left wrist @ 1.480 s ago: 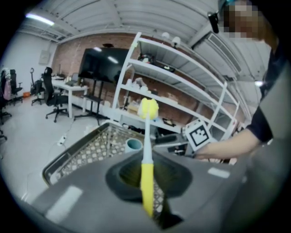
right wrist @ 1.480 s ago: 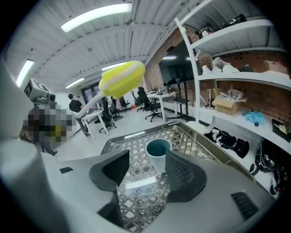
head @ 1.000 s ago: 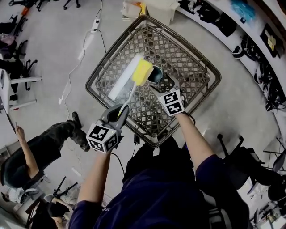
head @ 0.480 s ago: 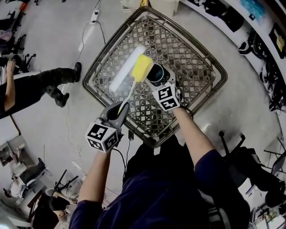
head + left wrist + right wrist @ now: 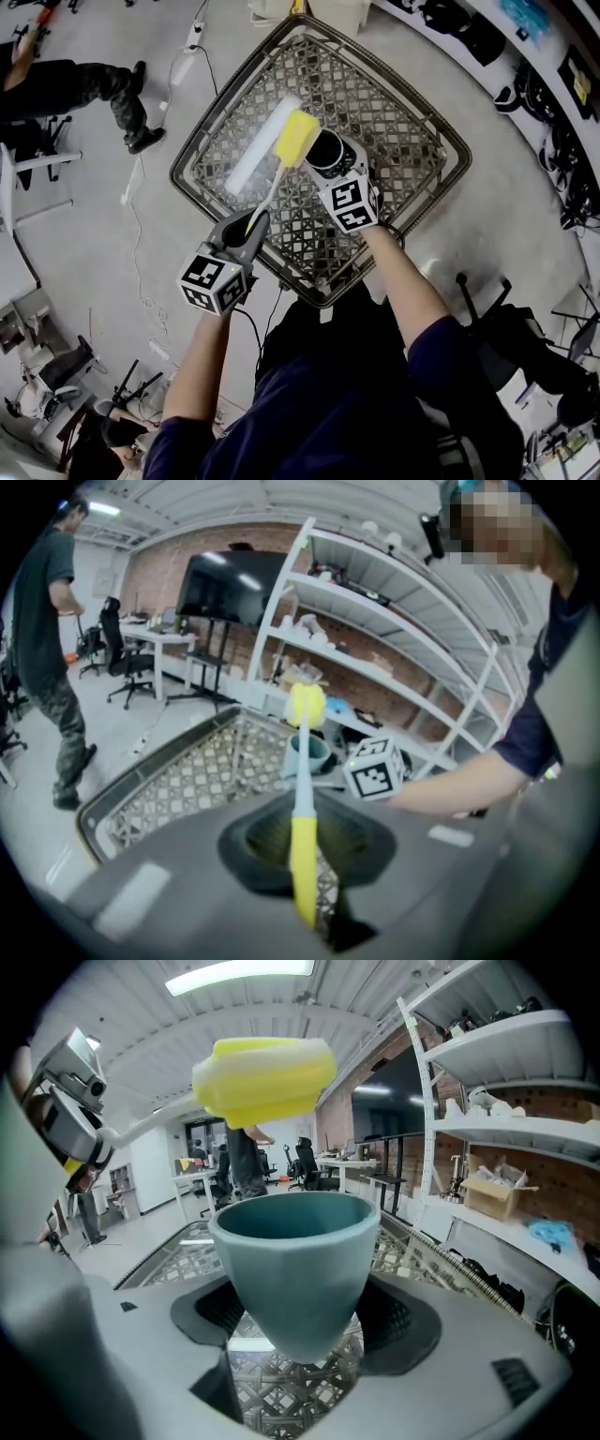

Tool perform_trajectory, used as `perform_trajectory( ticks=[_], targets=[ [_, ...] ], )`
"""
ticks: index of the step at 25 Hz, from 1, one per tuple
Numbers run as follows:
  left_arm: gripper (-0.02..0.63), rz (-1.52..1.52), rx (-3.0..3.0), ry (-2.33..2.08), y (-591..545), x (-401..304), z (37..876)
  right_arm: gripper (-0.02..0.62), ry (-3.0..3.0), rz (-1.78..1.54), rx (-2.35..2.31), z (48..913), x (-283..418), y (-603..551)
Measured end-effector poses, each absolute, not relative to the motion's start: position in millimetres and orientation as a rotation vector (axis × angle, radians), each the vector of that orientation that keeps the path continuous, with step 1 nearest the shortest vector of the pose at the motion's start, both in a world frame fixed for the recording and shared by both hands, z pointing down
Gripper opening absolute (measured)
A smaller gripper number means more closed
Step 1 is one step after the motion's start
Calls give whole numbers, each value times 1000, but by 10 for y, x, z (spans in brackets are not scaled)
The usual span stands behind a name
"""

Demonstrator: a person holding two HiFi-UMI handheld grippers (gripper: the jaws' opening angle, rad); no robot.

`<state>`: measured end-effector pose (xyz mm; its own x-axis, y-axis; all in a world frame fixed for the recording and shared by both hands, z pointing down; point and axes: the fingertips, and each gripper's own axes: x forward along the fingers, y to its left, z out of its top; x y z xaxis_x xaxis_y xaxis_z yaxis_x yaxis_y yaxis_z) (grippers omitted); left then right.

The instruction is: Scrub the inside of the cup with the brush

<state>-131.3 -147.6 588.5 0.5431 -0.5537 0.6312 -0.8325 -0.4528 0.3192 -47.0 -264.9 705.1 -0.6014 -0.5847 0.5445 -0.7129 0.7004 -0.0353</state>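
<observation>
Now | left claw (image 5: 249, 226) clamps brush (image 5: 298, 138) handle, forearm outstretched | right claw (image 5: 333, 169) grips cup (image 5: 322, 148) upright, brush head near rim

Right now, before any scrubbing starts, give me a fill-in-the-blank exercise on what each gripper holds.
1. The right gripper is shut on the teal ____.
2. The left gripper grips the brush by the ____ end of its handle.
3. The brush's sponge head is not yet ____ the cup.

Missing words: cup; yellow; inside
</observation>
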Motion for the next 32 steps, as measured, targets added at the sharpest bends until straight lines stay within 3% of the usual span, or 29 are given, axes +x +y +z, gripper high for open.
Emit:
perform_trajectory(
  ticks=[13, 18, 23, 32],
  targets=[
    [32, 894, 2420, -1120, -1548, -1194, 5204, 353, -2300, -14, 1052, 6003, 131, -2688],
    [32, 1232, 2591, -1131, -1642, -1184, 4761, 353, -2185, -197, 1088, 5594, 333, -2700],
    [31, 1762, 2718, -1107, -1697, -1240, 4383, 353, -2053, -344, 1132, 5247, 457, -2704],
    [31, 2528, 2810, -927, -1802, -1043, 4081, 353, -1890, -456, 1070, 5179, 466, -2597]
  ],
)
